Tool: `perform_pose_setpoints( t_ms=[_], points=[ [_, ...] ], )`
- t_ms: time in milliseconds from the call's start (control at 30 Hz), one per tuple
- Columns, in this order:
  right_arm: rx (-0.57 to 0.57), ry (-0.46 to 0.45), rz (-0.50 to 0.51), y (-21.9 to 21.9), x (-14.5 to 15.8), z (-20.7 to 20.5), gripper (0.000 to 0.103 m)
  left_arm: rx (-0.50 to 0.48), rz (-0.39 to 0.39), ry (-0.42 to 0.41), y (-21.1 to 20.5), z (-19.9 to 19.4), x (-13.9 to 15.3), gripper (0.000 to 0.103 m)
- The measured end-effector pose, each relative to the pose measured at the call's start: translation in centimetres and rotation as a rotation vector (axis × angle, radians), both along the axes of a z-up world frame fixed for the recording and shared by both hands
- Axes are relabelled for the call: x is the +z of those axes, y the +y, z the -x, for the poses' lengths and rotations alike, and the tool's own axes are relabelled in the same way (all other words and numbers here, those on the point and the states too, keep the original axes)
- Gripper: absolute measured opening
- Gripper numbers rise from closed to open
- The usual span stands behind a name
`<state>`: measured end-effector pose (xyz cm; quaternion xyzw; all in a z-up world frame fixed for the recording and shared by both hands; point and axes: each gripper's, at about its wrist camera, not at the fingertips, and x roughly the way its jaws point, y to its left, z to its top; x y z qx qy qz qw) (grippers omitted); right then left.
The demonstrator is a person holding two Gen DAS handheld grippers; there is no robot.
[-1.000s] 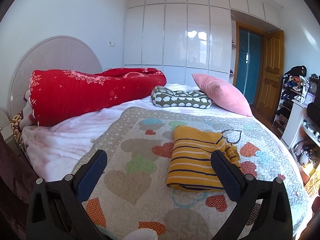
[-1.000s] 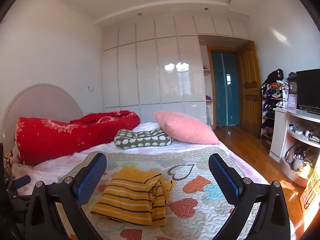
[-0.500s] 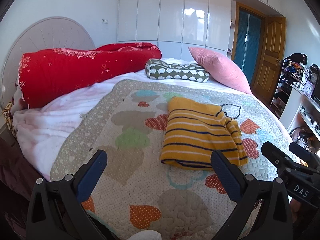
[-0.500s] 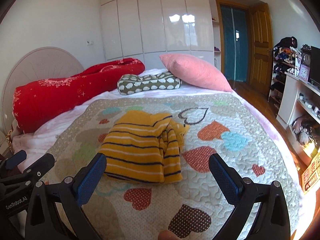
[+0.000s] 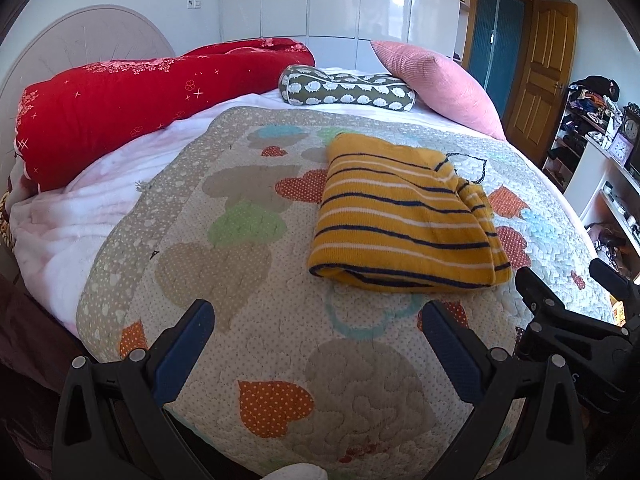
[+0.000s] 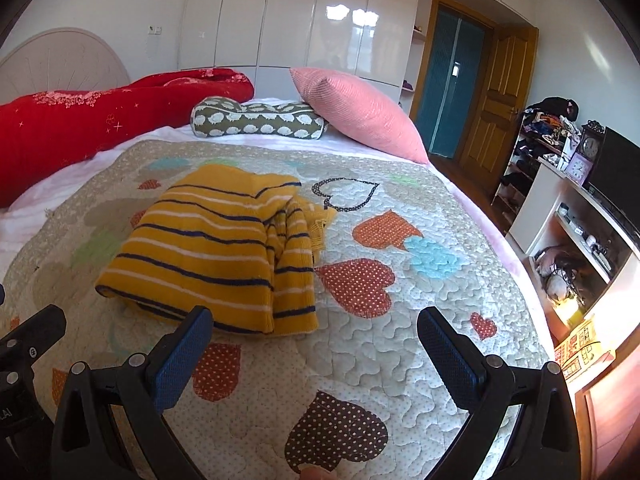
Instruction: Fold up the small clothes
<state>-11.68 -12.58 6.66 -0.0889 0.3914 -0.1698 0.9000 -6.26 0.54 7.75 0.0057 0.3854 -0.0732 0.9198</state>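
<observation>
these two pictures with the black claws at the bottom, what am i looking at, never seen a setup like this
Those claws are hand-held grippers, one in each of a person's hands, each with a camera looking along its two blue-padded fingers. One picture is from the left gripper, the other from the right gripper. Both are open and hold nothing. They hover over a bed covered by a heart-patterned quilt. On it lies a yellow striped sweater, roughly folded. Behind are a red blanket, a green pillow and a pink pillow.

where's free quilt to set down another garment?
Free: the heart-patterned quilt right of the folded yellow striped sweater, and left of it toward the red duvet. Crowded: the head end, with the hedgehog-print bolster and pink pillow.
</observation>
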Motion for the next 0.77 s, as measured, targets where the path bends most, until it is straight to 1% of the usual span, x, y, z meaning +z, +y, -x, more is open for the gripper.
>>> perform_pose_setpoints(
  t_ms=[200,400,567,667,767],
  points=[
    [-0.008,0.039,0.015,0.5,-1.3,-0.5,0.103,-0.012,-0.006,0.036,-0.5,-0.2,-1.0,0.103],
    [-0.003,0.066,-0.003,0.8,-2.0,-1.0,0.103,-0.011,0.028,0.099,-0.2,-1.1,-2.1,0.103],
    [0.002,0.100,0.012,1.1,-2.8,-1.5,0.103,0.016,0.048,0.180,0.3,-1.9,-3.7,0.103],
    [-0.003,0.131,0.007,1.0,-3.4,-1.8,0.103,0.031,0.048,0.200,0.6,-2.0,-4.0,0.103],
    [-0.010,0.149,-0.004,0.9,-3.8,-1.7,0.103,0.047,0.066,0.212,1.0,-2.1,-3.9,0.103]
  ],
)
